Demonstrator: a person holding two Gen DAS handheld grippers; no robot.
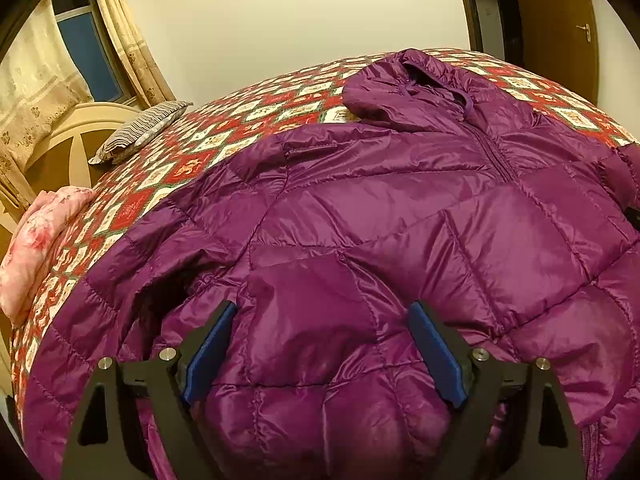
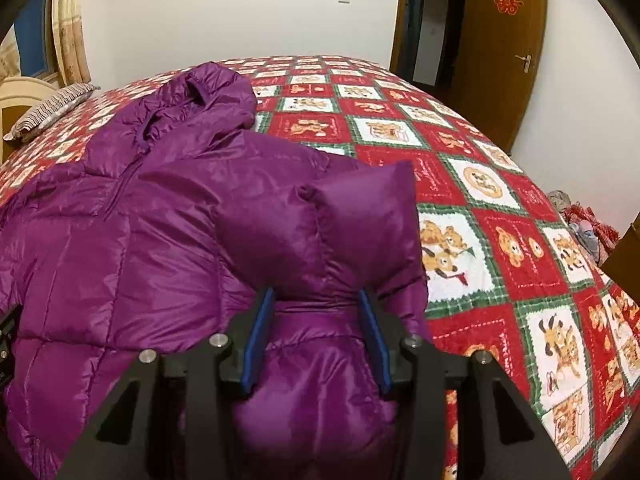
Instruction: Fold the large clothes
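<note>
A purple hooded down jacket [image 1: 400, 208] lies front-up, zipped, on a bed covered by a red, white and green teddy-bear quilt [image 2: 500, 208]. Its long axis runs away from both grippers, hood [image 2: 200, 96] at the far end, hem nearest. The left gripper [image 1: 320, 344] hovers over the near-left body with its blue pads spread wide, holding nothing. The right gripper [image 2: 316, 332] has its pads narrowed on the right sleeve [image 2: 352, 220], whose cuff end stands up beyond the fingertips. The jacket's body lies to that gripper's left, so folding the sleeve likely means carrying it leftward.
</note>
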